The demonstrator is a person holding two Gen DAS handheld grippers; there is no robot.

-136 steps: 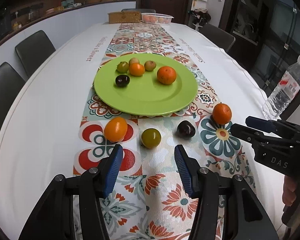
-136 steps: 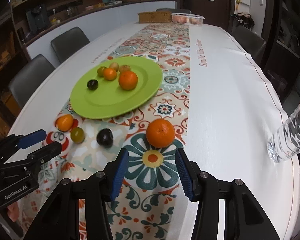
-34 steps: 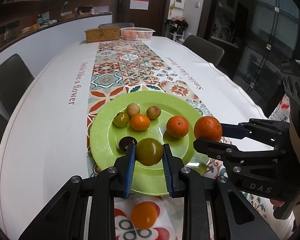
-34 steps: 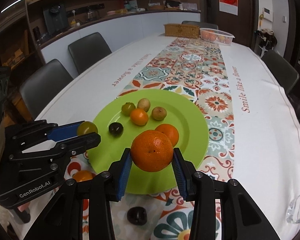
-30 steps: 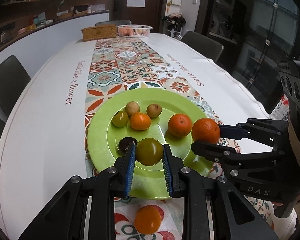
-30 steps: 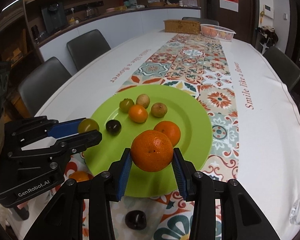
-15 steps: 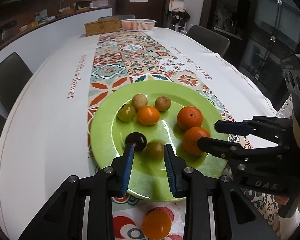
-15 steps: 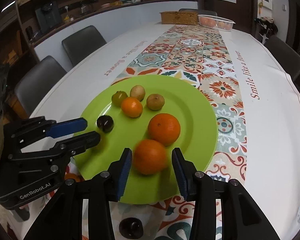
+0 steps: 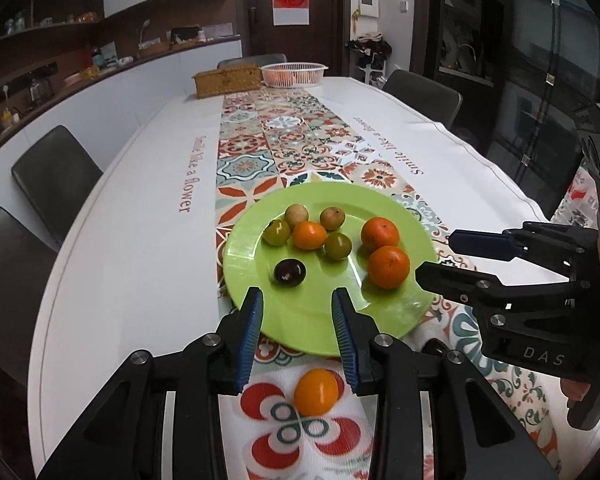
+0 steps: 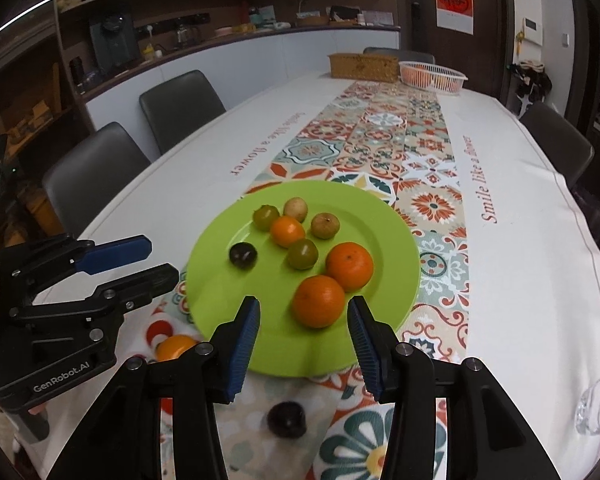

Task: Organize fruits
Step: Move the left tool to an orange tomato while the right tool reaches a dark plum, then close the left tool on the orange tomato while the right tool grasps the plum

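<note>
**Patterned table, both tongs empty above the plate**

Dining table point(image 9: 132, 240) with tiled runner; left tongs point(image 9: 298, 312) opening, nothing between them; right tongs point(image 10: 304, 322) opening too, an orange point(image 10: 318, 301) lying free just beyond; green plate point(image 9: 244, 248) holds eight fruits; small orange point(image 9: 316, 392) and dark plum point(image 10: 287, 419) remain on the runner.

Dim room, sharp centre (fisheye-bent edges), glare on plate point(image 9: 242, 248).

eight fruits point(image 9: 308, 235) lie on the plate point(image 9: 300, 320); two more fruits point(image 9: 316, 392) lie before it on the table runner point(image 9: 284, 136)
</note>
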